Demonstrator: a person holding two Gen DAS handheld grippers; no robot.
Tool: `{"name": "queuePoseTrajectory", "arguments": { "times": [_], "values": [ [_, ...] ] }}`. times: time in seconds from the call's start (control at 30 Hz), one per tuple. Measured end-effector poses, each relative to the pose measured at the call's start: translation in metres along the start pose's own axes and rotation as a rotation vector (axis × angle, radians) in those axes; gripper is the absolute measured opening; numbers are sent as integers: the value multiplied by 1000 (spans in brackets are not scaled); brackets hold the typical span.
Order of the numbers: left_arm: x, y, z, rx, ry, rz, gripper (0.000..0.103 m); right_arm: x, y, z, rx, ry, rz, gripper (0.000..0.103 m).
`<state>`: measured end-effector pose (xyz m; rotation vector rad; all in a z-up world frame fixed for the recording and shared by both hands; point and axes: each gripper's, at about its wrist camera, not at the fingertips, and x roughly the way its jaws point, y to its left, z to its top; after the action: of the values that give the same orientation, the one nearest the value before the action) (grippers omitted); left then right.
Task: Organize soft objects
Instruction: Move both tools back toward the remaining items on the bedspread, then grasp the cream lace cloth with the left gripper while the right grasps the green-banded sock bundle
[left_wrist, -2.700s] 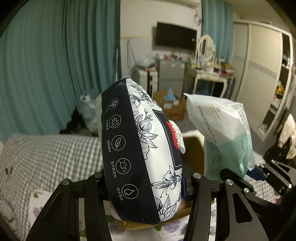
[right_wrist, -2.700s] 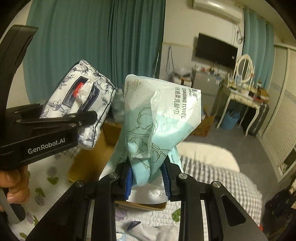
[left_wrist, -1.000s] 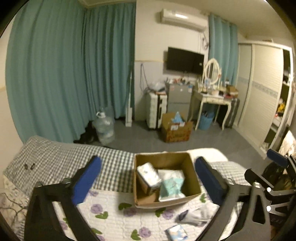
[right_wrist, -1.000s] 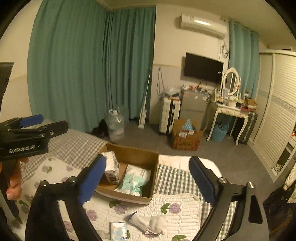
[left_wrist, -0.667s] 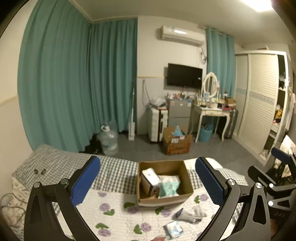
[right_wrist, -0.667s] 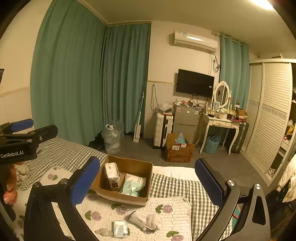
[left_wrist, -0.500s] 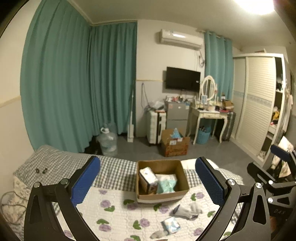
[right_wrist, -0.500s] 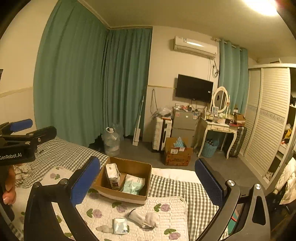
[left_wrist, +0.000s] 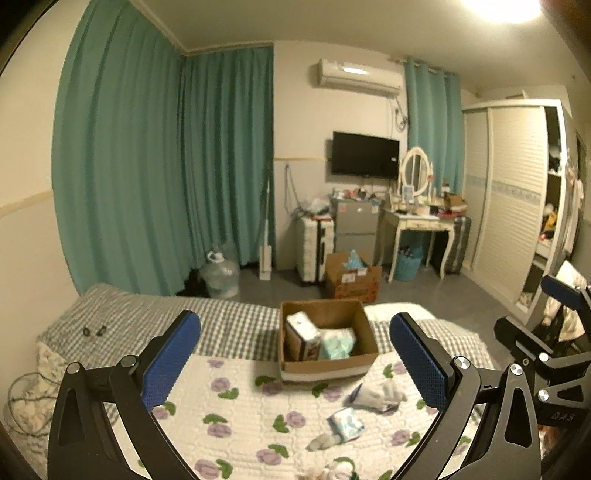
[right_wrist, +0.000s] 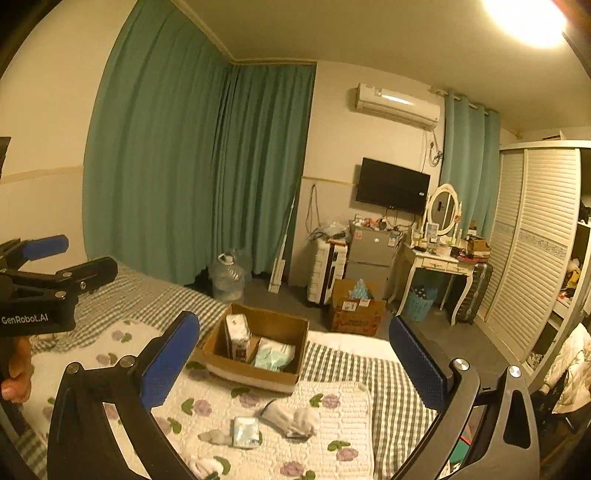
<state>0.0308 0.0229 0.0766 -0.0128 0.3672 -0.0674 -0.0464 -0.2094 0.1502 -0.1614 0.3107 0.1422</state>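
A cardboard box (left_wrist: 364, 363) (right_wrist: 218, 341) sits on the bed and holds a white floral tissue pack (left_wrist: 303, 330) (right_wrist: 238, 334) and a mint towel pack (left_wrist: 338, 345) (right_wrist: 273, 354). On the flowered quilt in front of it lie a white sock (left_wrist: 376, 393) (right_wrist: 291, 415) and a small blue-white tissue packet (left_wrist: 347, 424) (right_wrist: 245, 432). My left gripper (left_wrist: 295, 354) (right_wrist: 55, 258) stands open and empty, well back from the box. My right gripper (right_wrist: 293, 356) is open wide with nothing between its fingers; its side shows at the right edge (left_wrist: 550, 347).
The quilt (right_wrist: 332, 443) covers a checked bedsheet (left_wrist: 229, 321). Another pale soft item (right_wrist: 203, 465) lies near the bottom edge. Beyond the bed are a water jug (left_wrist: 219, 275), a second carton (left_wrist: 351, 280), a dressing table (left_wrist: 417, 221) and a wardrobe (left_wrist: 509, 206). A hand (right_wrist: 14, 373) holds the left gripper.
Both packs were let go into the box, and both grippers opened. Over the last second both have drawn back from the box, so more of the quilt and its loose items shows.
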Motion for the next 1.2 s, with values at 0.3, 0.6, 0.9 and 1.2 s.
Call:
{"name": "queuePoseTrajectory", "arguments": {
  "times": [0.3,0.6,0.9,1.2],
  "values": [
    [36,11,-50,31,115,13,103,36,11,-57,-51,145,19,103],
    [66,22,-102,2,231,1,103,75,21,-120,-76,298,61,103],
    [95,24,-168,3,418,-33,98,122,48,-190,-116,500,163,103],
    [117,26,-225,-4,579,-36,98,161,78,-259,-166,705,278,79]
  ]
}}
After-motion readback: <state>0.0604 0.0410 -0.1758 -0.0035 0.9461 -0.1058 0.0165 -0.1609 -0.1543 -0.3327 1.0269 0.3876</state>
